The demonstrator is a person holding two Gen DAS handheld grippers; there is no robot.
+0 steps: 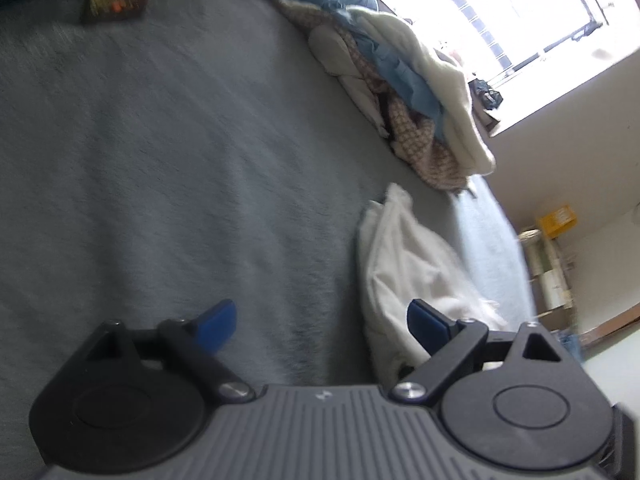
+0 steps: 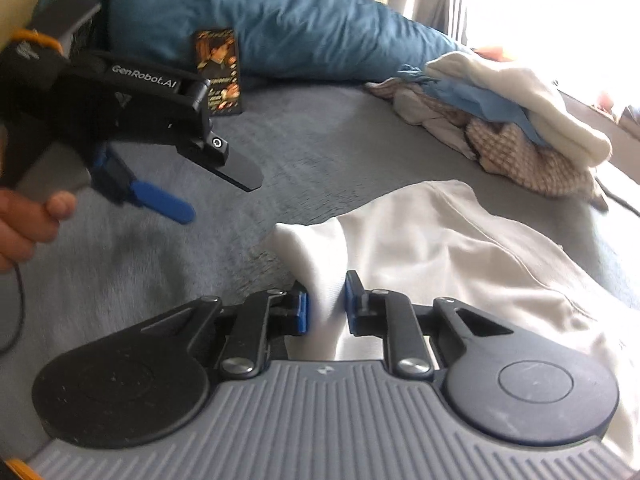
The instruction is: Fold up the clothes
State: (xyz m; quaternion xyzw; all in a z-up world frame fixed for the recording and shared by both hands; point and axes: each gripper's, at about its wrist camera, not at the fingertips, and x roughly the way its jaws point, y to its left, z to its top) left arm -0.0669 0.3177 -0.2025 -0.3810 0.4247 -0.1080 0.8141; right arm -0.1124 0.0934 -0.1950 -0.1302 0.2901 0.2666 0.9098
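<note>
A white garment (image 2: 460, 248) lies crumpled on the grey bed cover (image 2: 304, 152). My right gripper (image 2: 326, 306) is shut on a raised fold of it, which runs between the blue pads (image 2: 354, 304). In the left wrist view the same white garment (image 1: 404, 264) lies to the right. My left gripper (image 1: 320, 322) is open and empty above the grey cover (image 1: 160, 160), to the left of the garment. In the right wrist view the left gripper (image 2: 216, 192) hovers at the left, held by a hand.
A pile of unfolded clothes (image 2: 516, 120) lies at the far right of the bed; it also shows in the left wrist view (image 1: 404, 92). A blue pillow (image 2: 280, 24) and a dark printed packet (image 2: 218, 72) lie at the back. A bright window (image 1: 520, 20) and the bed edge are to the right.
</note>
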